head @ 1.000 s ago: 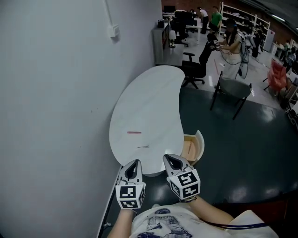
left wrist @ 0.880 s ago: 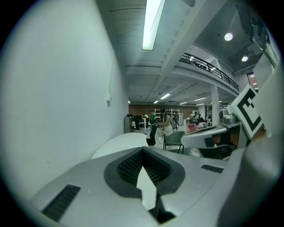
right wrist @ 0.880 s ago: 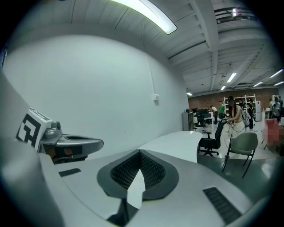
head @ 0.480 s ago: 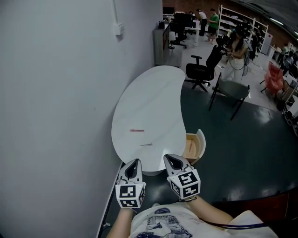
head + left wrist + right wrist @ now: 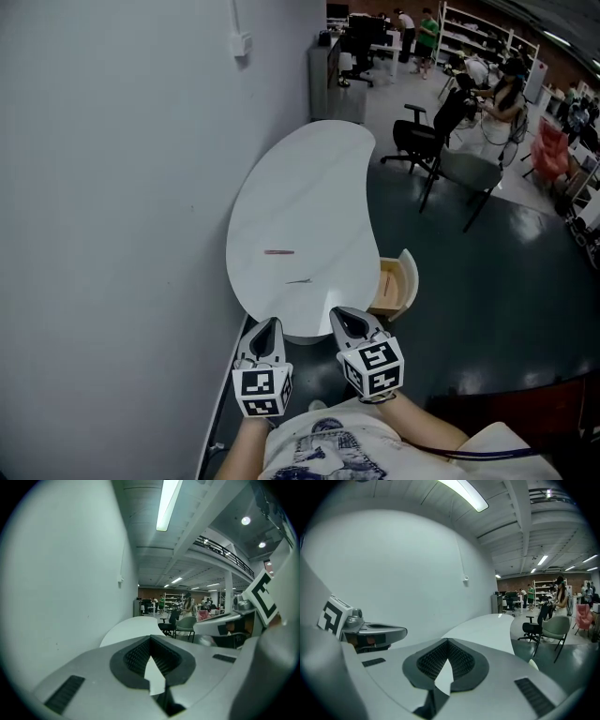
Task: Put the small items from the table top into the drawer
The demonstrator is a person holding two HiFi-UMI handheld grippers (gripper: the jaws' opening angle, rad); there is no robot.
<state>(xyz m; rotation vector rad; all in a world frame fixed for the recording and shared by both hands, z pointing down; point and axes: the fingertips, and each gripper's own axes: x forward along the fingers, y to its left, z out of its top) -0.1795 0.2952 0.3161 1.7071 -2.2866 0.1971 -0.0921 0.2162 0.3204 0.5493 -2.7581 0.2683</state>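
A red pen (image 5: 278, 251) and a thin dark stick (image 5: 300, 280) lie on the white kidney-shaped table (image 5: 309, 187). At the table's right side a small wooden drawer (image 5: 394, 283) stands pulled open. My left gripper (image 5: 271, 325) and right gripper (image 5: 348, 320) hover side by side at the table's near end, short of both items. Both are shut with nothing between the jaws. The left gripper view shows the closed left gripper (image 5: 150, 639) aimed along the table (image 5: 126, 630). The right gripper view shows the closed right gripper (image 5: 447, 641) the same way.
A plain wall (image 5: 112, 187) runs close along the table's left side. A grey chair (image 5: 469, 178) and a black office chair (image 5: 422, 136) stand on the dark floor beyond the drawer. People and shelves are far at the back.
Both grippers stay shut and side by side. The table, the two items and the drawer sit a little higher in the head view than a second ago.
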